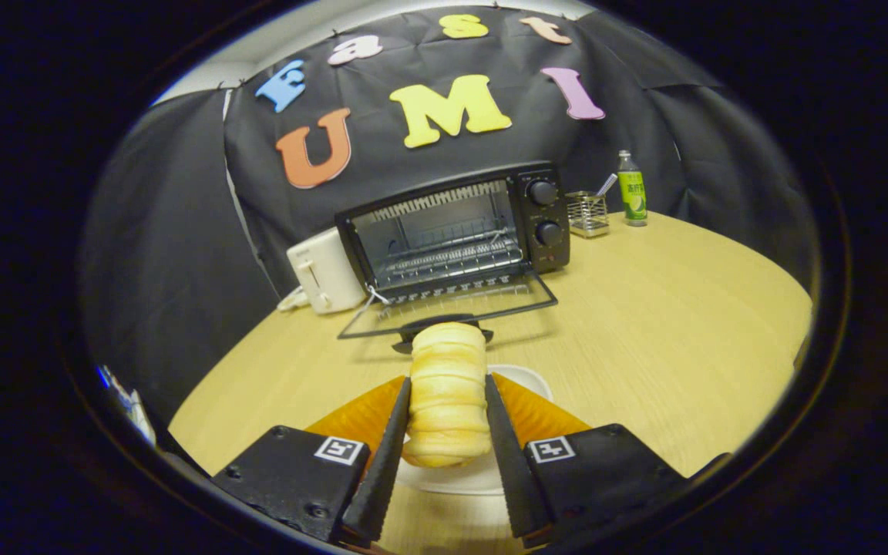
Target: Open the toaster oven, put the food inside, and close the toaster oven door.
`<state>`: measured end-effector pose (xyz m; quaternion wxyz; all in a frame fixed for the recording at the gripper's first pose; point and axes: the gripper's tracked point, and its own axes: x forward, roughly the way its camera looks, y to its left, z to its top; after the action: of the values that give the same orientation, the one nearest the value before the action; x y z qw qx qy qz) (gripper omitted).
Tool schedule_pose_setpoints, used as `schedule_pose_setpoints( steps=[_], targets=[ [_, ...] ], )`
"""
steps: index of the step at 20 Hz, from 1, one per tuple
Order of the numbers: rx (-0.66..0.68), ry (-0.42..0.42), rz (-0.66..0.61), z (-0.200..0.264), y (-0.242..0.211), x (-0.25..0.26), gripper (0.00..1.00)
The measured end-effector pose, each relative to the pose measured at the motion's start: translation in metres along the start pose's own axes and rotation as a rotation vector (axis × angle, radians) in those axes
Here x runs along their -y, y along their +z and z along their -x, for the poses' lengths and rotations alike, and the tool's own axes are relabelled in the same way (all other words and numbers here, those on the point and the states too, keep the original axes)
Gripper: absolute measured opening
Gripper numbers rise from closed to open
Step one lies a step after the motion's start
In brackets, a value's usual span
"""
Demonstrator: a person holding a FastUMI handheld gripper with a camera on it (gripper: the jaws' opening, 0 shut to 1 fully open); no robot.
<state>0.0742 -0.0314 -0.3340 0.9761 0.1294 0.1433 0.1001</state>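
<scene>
**Roll in hand, oven open: mind the door and the rack**

Your gripper [448, 401] has its two fingers closed in on the pale, ridged, log-shaped bread roll [448, 393], one finger pressing each long side, so the roll is held between them and lifted above the white plate [525, 379] that sits just beneath. The roll's far end pokes out well beyond the fingertips.

Straight ahead stands the black toaster oven with two round knobs [455, 227]. Its glass door [452, 308] is already folded down flat over the light wooden table [667, 324], and the wire rack inside [452, 258] is bare. The door's dark handle lies just beyond the roll's far end.

From here the step is probably carrying the roll in over the door and setting it on the rack. Three things could spoil it:

- The roll looks soft; squeeze harder and you may crush it, ease off and it may slip out before it reaches the rack.
- Come in too low and the roll or fingers could knock the door's handle or press on the glass.
- The overhanging end may catch the rack's front edge or the top of the opening, twisting the roll in your grip.

The white toaster [324, 270] beside the oven, the wire holder [587, 213] and the green-labelled bottle [632, 199] stand well apart from that path.
</scene>
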Motion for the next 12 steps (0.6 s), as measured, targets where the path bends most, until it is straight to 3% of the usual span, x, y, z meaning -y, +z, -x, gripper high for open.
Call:
schedule_pose_setpoints(
  steps=[6, 12],
  targets=[
    [0.176, 0.197, -0.25, -0.011, 0.061, -0.026, 0.63],
    [0.168, 0.247, -0.355, -0.067, 0.099, -0.026, 0.63]
  ],
)
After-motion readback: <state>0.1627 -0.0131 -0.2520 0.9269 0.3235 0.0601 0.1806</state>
